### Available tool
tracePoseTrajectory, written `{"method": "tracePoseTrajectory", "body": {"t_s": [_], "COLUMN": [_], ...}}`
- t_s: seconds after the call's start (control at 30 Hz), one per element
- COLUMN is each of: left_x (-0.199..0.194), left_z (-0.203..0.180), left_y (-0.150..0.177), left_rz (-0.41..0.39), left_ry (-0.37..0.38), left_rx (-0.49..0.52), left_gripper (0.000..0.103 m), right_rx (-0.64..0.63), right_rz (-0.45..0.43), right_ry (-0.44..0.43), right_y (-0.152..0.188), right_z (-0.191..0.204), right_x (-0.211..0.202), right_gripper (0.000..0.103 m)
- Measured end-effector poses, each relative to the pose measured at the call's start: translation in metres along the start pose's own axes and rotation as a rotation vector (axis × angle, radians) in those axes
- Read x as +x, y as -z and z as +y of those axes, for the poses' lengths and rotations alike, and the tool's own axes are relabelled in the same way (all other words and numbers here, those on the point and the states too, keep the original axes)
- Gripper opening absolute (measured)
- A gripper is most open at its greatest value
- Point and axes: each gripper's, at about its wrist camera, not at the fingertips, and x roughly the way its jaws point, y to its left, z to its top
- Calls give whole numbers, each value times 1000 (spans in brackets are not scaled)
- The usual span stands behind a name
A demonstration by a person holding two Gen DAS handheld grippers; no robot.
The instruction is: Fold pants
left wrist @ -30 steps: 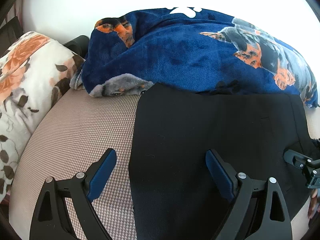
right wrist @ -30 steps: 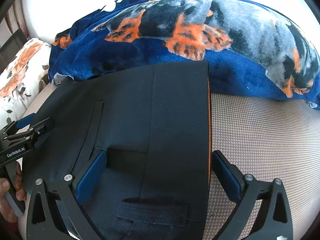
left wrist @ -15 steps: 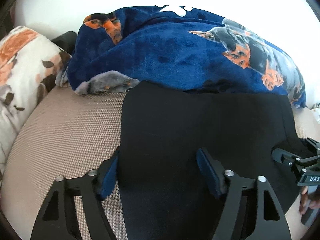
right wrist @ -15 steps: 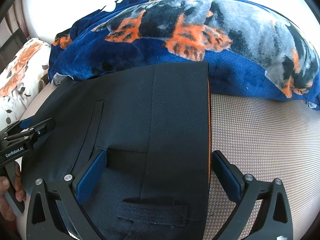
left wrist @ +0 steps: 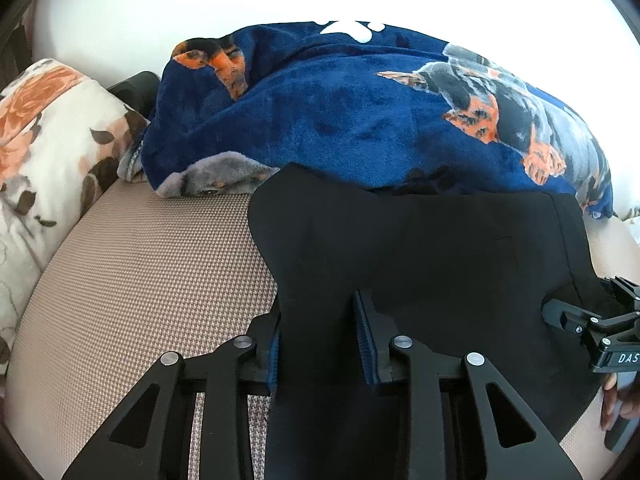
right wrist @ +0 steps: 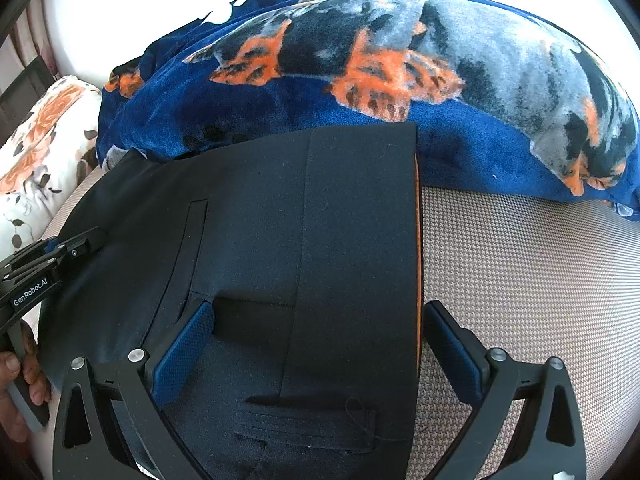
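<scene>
Left gripper: jaws have just been closing; a second ago they stood wide, one finger on the bed cover, one on the cloth. Now both pads sit close in on a raised strip at the left edge of the black pants, and the fabric between them is pulled up into a ridge. Pinch appears made, though the left pad is partly hidden behind the cloth.

Right gripper: no change from the earlier frames. Jaws spread wide and angled down, straddling the right edge of the pants; neither pad presses on the fabric.

Pants lie flat on the tan woven bed cover, far edge touching the blue dog-print fleece blanket. An orange lining strip shows along the right edge in the right wrist view.

Floral pillow lies left of the blanket.

Each view catches the other gripper at its frame edge with only some fingers of the holding hand visible. A dark object behind the pillow cannot be identified.
</scene>
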Motion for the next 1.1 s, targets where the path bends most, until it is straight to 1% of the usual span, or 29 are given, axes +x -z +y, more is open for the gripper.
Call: {"method": "tracePoseTrajectory", "body": {"t_s": [0.37, 0.53, 0.57, 0.63, 0.7, 0.73, 0.77, 0.8, 0.83, 0.87, 0.93, 1.0, 1.03, 1.07, 1.1], "left_x": [-1, -5, -5, -14, -27, -33, -41, -50, -57, -64, -85, -105, -118, -132, -143], "left_z": [-4, -19, -25, -25, -22, -21, -19, -18, -19, -20, -26, -35, -41, -46, -51], "left_y": [0, 2, 2, 3, 4, 5, 8, 11, 14, 16, 24, 30, 33, 36, 39], "left_rz": [-1, -10, -16, -56, -114, -138, -165, -187, -196, -201, -239, -269, -285, -312, -335], "left_ry": [-6, -30, -39, -50, -100, -117, -122, -124, -131, -143, -158, -158, -165, -170, -171], "left_rx": [6, 17, 18, 15, -5, -15, -24, -33, -39, -40, -26, -5, 2, 7, 10], "left_gripper": [32, 32, 33, 33, 36, 42, 51, 55, 65, 72, 75, 85, 93, 97, 98], "right_rx": [1, 7, 10, 12, 6, 4, 8, 15, 21, 26, 43, 69, 76, 78, 74], "right_rz": [0, 6, 6, -3, -43, -71, -103, -136, -161, -178, -209, -235, -244, -249, -251], "right_ry": [1, -9, -12, 7, 64, 80, 86, 84, 80, 76, 43, 7, -3, -3, 2], "right_y": [0, -1, -1, -1, 1, 3, 5, 8, 10, 12, 19, 28, 33, 39, 43], "right_z": [0, -2, -3, -4, -2, -1, 0, 2, 3, 3, 5, 5, 7, 10, 14], "right_x": [0, 1, 0, -4, -17, -25, -36, -48, -60, -69, -94, -115, -123, -134, -140], "right_gripper": [101, 101, 101, 101, 102, 102, 102, 102, 102, 102, 102, 102, 102, 102, 102]}}
